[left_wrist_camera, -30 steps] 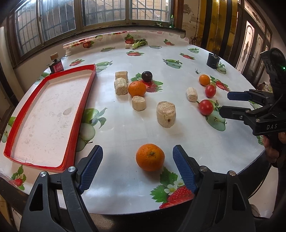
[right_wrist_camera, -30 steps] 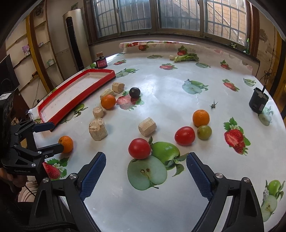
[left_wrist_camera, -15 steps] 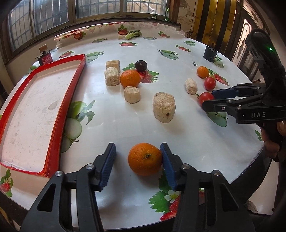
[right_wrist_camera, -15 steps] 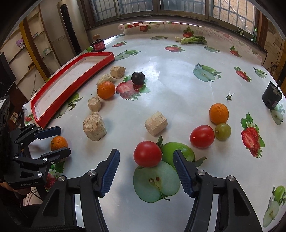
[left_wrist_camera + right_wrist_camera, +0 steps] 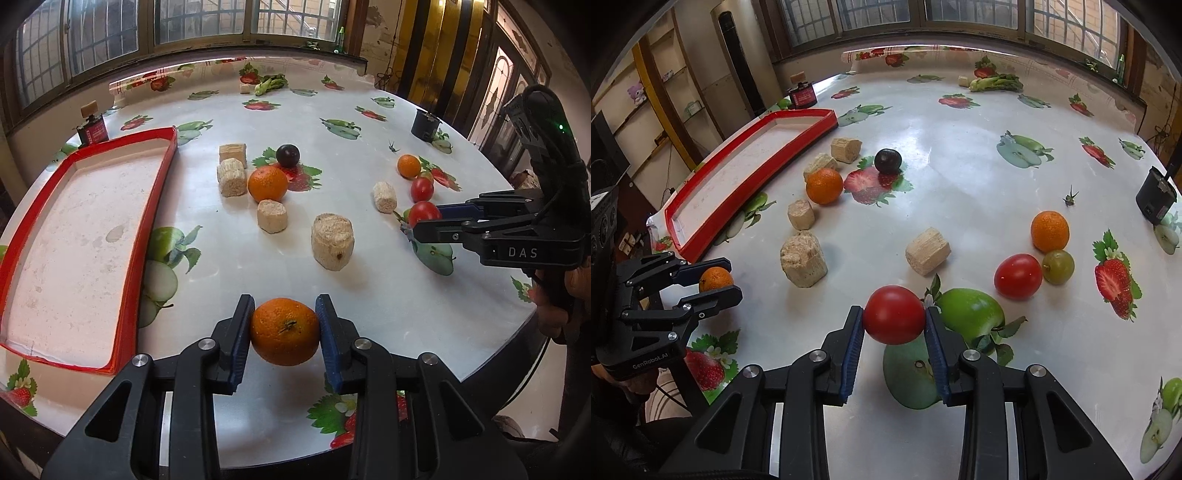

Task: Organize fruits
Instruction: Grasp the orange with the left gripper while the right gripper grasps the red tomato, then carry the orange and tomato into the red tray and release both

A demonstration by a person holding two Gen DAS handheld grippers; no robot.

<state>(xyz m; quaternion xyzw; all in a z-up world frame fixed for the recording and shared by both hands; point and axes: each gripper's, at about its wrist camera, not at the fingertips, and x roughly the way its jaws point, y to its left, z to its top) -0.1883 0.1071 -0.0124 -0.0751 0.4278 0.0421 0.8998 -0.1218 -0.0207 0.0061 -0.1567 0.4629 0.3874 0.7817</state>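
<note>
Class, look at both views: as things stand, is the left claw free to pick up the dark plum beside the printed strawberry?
Probably not yet. The left claw is shut on an orange, and the dark plum lies far across the table, beyond another orange.

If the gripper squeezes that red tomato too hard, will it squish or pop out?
The tomato looks smooth and shiny, so it could slip from the right gripper if the squeeze loosens. Its skin looks thin and taut, so a hard squeeze would probably bruise or split it. It is round, so if dropped on the table it would likely roll.
</note>
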